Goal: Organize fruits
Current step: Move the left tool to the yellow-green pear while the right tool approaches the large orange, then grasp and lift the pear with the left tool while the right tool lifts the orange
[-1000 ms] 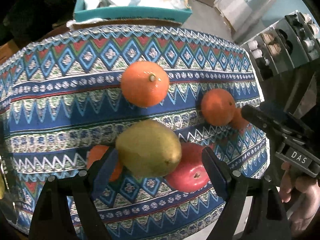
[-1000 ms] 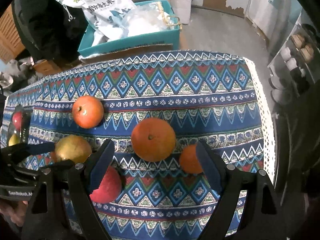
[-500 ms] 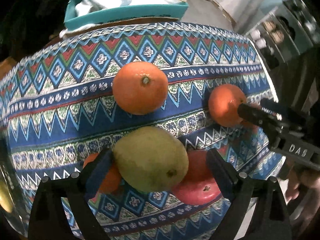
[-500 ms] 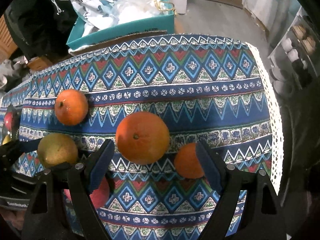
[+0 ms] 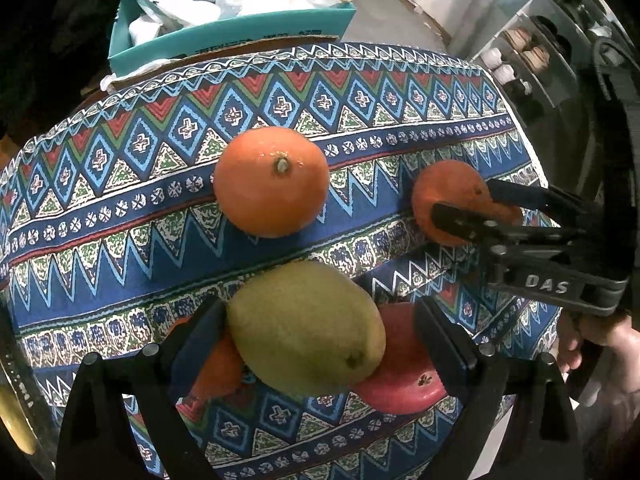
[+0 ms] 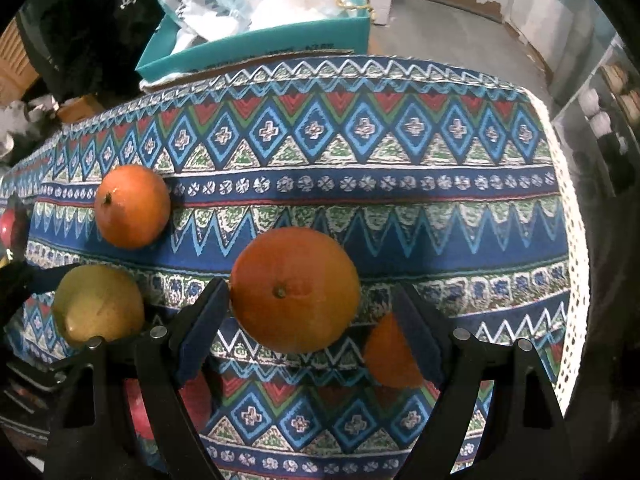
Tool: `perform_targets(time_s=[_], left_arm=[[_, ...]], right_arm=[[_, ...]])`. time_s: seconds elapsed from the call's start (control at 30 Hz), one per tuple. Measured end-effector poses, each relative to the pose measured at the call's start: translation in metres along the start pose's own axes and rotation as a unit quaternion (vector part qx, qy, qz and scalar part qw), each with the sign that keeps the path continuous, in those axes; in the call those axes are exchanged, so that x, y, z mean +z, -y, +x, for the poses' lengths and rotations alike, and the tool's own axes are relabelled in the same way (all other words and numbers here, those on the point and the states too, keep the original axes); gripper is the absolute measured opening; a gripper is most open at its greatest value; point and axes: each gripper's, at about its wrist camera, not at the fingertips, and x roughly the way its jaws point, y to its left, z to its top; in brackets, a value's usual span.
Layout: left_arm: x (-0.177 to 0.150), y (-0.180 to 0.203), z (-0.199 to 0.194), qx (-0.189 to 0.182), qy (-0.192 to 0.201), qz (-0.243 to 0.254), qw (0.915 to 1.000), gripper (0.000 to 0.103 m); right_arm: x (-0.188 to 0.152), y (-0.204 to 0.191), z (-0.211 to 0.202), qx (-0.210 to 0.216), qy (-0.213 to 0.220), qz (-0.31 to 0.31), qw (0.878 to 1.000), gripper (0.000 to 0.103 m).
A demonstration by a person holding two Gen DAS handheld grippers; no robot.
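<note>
Fruit lies on a patterned tablecloth point(image 5: 120, 200). My left gripper point(image 5: 320, 340) is open around a yellow-green mango point(image 5: 306, 330); its left finger touches the mango. A small orange point(image 5: 218, 368) and a red apple point(image 5: 400, 372) lie beside the mango. A big orange point(image 5: 272, 182) lies further off. My right gripper point(image 6: 310, 320) is open around another orange point(image 6: 294, 290); a small orange point(image 6: 390, 360) sits behind its right finger. The right gripper also shows in the left wrist view point(image 5: 476, 208), straddling that orange point(image 5: 448, 192).
A teal box point(image 6: 256, 48) with plastic bags stands beyond the table's far edge. The table's right edge with lace trim point(image 6: 576, 240) drops to the floor. Shelves with small items point(image 5: 532, 56) stand at the right.
Both grippers have moved forward and lower. The mango now sits deeper between the left fingers. The orange now sits between the right fingers.
</note>
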Motion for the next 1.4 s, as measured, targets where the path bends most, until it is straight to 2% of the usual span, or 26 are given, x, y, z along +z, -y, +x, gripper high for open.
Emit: perform_targets(time_s=[0.07,0.1,0.13,0.17,0.2,0.5,0.97,1.4], left_arm=[[0.000,-0.001,0.000,-0.004,0.001,0.003,1.0000,0.095],[-0.001,-0.002,0.000,-0.003,0.002,0.005,1.0000,0.091],[-0.001,-0.002,-0.001,0.001,0.001,0.006,1.0000,0.080],[-0.003,-0.003,0.000,0.012,-0.002,0.010,0.9999,0.079],[-0.005,-0.003,0.000,0.012,0.000,0.016,0.9998,0.078],[-0.011,-0.004,-0.007,0.014,0.024,0.003,0.9996,0.078],[-0.017,-0.014,-0.040,0.011,0.062,-0.018,0.9979,0.078],[-0.027,-0.015,-0.081,0.009,0.105,-0.018,0.9943,0.078]], right_arm=[[0.000,-0.005,0.007,-0.005,-0.005,-0.009,1.000,0.083],[0.000,-0.008,0.010,-0.008,-0.009,-0.014,1.000,0.083],[-0.001,-0.010,0.014,-0.011,-0.014,-0.018,1.000,0.082],[-0.001,-0.012,0.020,-0.011,-0.020,-0.021,1.000,0.077],[-0.001,-0.013,0.023,-0.005,-0.023,-0.019,1.000,0.072],[-0.007,-0.014,0.023,-0.002,-0.009,0.003,1.000,0.070],[-0.014,-0.016,-0.025,0.009,0.041,0.014,0.999,0.069],[-0.014,-0.040,-0.076,0.022,0.097,0.007,0.995,0.069]])
